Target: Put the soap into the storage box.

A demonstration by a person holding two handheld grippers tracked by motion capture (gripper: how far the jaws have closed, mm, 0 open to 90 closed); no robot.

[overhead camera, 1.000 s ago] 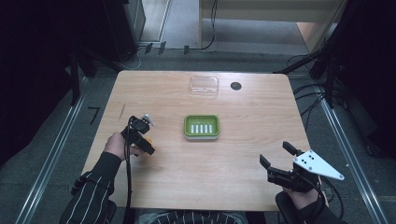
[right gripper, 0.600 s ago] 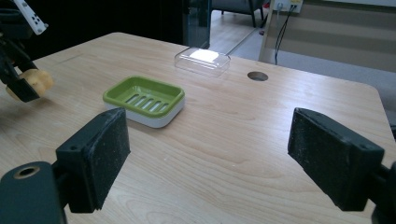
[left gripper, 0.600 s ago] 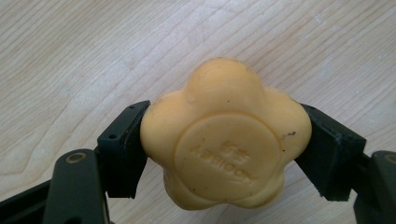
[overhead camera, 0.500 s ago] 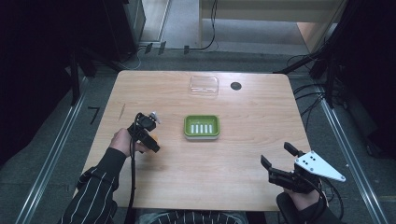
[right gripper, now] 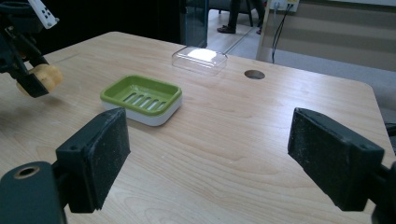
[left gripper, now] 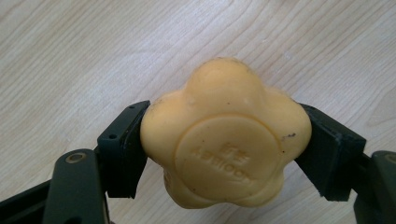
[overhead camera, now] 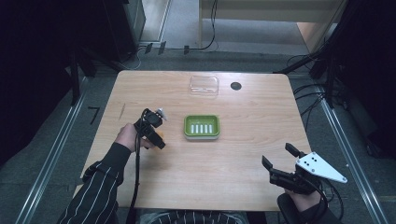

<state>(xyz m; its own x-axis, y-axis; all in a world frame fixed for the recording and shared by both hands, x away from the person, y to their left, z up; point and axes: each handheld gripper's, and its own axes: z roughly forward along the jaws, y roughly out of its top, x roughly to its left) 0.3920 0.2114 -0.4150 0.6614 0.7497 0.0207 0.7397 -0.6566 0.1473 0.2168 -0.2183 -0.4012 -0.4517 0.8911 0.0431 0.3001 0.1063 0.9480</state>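
Change since earlier frames: the left gripper (overhead camera: 156, 135) has shifted toward the green soap dish (overhead camera: 201, 126), closing part of the gap; the right gripper (overhead camera: 280, 164) has stayed at the near right corner of the table (overhead camera: 243, 154).
Left jaws: clamped on opposite sides of a yellow flower-shaped soap bar (left gripper: 224, 135); both pads press against its lobes.
Soap bar: round embossed stamp faces the left gripper camera; the lettering is too faint to read. In the right gripper view the bar (right gripper: 44, 77) hangs above the wood, left of the soap dish (right gripper: 141, 99).
Right jaws: spread wide, nothing between the pads; bare table surface shows in the gap.
Left gripper position: just left of the soap dish, not touching it, held by the person's left hand (overhead camera: 126, 136); a striped sleeve (overhead camera: 95, 193) extends back to the near table edge.
Right gripper position: well apart from the soap dish, toward the near right; its grey three-cornered plate (overhead camera: 320, 167) overhangs the table edge.
Soap dish: green slotted tray on a white base, near the table centre, empty.
Clear plastic lid (overhead camera: 204, 86): beyond the soap dish, near the far edge.
Round hole (overhead camera: 236, 86): in the tabletop, just right of the clear lid.
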